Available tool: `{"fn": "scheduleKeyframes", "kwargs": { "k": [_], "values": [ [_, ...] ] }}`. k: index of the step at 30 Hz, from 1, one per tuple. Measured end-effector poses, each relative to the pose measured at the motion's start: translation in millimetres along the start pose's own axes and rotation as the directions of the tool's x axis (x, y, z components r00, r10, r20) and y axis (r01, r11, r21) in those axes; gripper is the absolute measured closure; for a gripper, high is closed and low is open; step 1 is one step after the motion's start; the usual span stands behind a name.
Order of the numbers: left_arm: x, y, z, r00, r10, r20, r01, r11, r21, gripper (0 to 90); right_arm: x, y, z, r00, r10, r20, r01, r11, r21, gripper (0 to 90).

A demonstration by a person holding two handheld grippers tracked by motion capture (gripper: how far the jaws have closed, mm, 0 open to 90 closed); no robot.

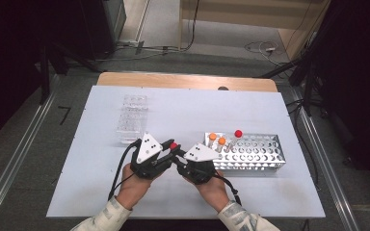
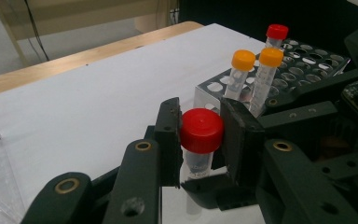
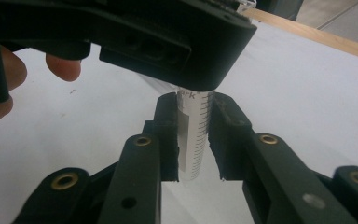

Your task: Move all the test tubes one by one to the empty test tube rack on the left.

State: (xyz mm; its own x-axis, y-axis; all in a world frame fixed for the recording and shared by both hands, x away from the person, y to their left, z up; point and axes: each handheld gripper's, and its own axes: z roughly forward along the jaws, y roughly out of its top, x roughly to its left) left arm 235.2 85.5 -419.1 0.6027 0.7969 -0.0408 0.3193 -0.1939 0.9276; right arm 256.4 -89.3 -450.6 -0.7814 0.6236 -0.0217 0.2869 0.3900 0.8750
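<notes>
the left claw (image 2: 200,135) is closed on the red screw cap (image 2: 201,130) of a clear plastic graduated tube (image 3: 195,135), one jaw pressed against each side of the cap. in the left gripper view the cap sits squarely between the two black jaws, near their tips, with the tube body hanging below it.

the right claw (image 3: 195,140) is closed on the same tube lower down, its jaws touching the clear wall on either side of the printed scale. in the right gripper view the tube stands roughly upright between the jaws, and the underside of the left claw covers its top end.

in the high view the two claws meet tip to tip above the white tabletop (image 1: 101,192), near its front middle, the red cap showing as a small dot between them (image 1: 173,145). whether the tube's bottom touches the tabletop is hard to tell.

just to the right of the claws stands a perforated metal tube rack (image 1: 255,154) holding two orange-capped tubes (image 1: 217,140) and one red-capped tube (image 1: 238,134) at its left rear corner. a clear plastic rack (image 1: 132,118) stands well apart at the rear left.
</notes>
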Motion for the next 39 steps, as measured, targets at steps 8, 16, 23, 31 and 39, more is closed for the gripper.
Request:
{"fn": "scheduleKeyframes", "kwargs": {
  "k": [8,16,23,31,39],
  "values": [
    [23.7,10.0,-15.7,0.9971,-0.060,-0.047,0.058,0.9974,-0.041,69.6,0.0,2.6,-17.9,0.9985,-0.001,-0.054,0.001,1.000,0.001,43.8],
    [53.3,19.0,-33.1,0.9856,-0.121,-0.119,0.113,0.9912,-0.069,69.7,-2.1,-0.8,-47.7,0.9966,-0.018,-0.081,0.017,1.000,-0.007,37.0],
    [75.5,28.2,-45.5,0.9739,-0.143,-0.176,0.130,0.9878,-0.086,69.7,-10.0,-12.1,-75.4,0.9979,-0.006,-0.065,0.006,1.000,0.002,34.1],
    [93.1,34.3,-52.9,0.9593,-0.156,-0.236,0.133,0.9850,-0.111,69.7,-21.6,-24.0,-97.5,0.9995,0.020,-0.023,-0.020,1.000,-0.003,34.0],
    [109.3,36.2,-54.2,0.9438,-0.175,-0.280,0.147,0.9821,-0.117,69.7,-31.6,-28.9,-107.9,0.9987,0.049,0.013,-0.049,0.999,-0.011,34.1]
  ]
}}
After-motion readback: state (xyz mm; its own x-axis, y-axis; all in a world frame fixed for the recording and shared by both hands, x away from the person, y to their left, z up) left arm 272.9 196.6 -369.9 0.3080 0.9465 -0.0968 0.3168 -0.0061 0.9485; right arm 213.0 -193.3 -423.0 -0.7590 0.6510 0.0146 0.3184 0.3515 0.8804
